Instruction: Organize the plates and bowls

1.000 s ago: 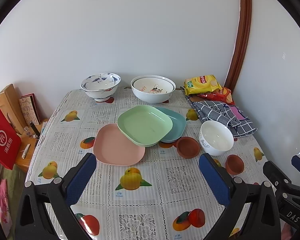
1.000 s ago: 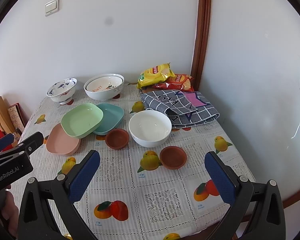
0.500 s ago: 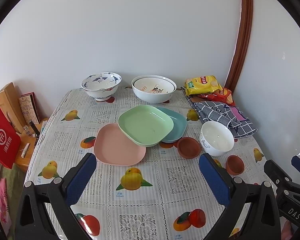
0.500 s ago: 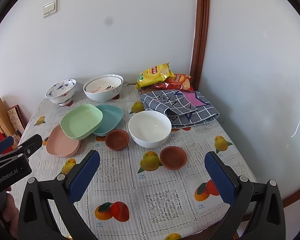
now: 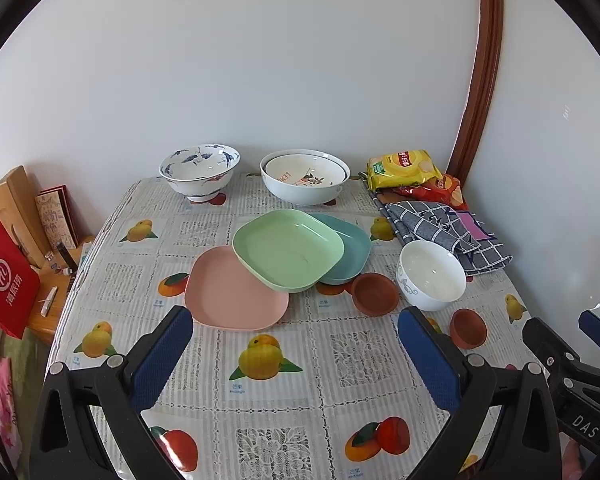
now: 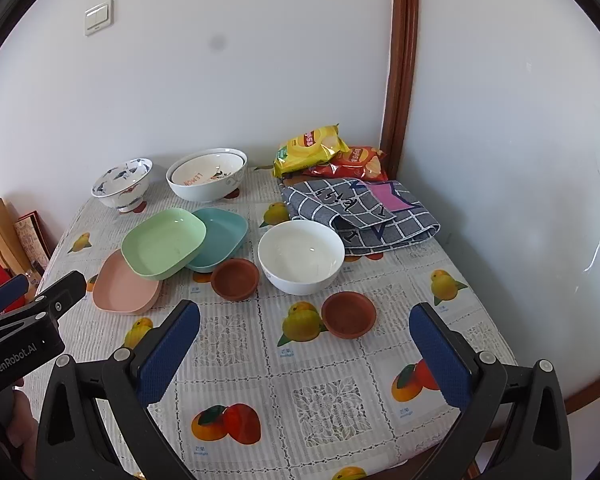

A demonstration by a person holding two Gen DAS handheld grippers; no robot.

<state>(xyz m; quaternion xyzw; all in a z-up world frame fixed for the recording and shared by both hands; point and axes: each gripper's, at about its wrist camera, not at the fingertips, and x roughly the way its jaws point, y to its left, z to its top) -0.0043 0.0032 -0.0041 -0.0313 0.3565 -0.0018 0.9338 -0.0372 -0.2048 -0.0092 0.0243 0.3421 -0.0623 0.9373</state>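
Left wrist view: a green plate (image 5: 288,254) is seen mid-bench (image 5: 284,396), tilted across a pink plate (image 5: 232,294) and a teal plate (image 5: 350,248), while the left gripper (image 5: 294,354) and right gripper (image 6: 306,354) are held with fingers (image 5: 162,356) spread wide, gripping nothing.

Green plate (image 5: 288,255) overlaps pink plate (image 5: 232,294) and teal plate (image 5: 350,246).

A: Where does the left wrist view look from?
B: From above the near edge of the surface (image 5: 284,396), facing the back wall.
A: And the right wrist view?
B: Further right, turned slightly left. Both share the green plate (image 5: 288,254) (image 6: 164,242) and the white bowl (image 5: 431,274) (image 6: 301,257).
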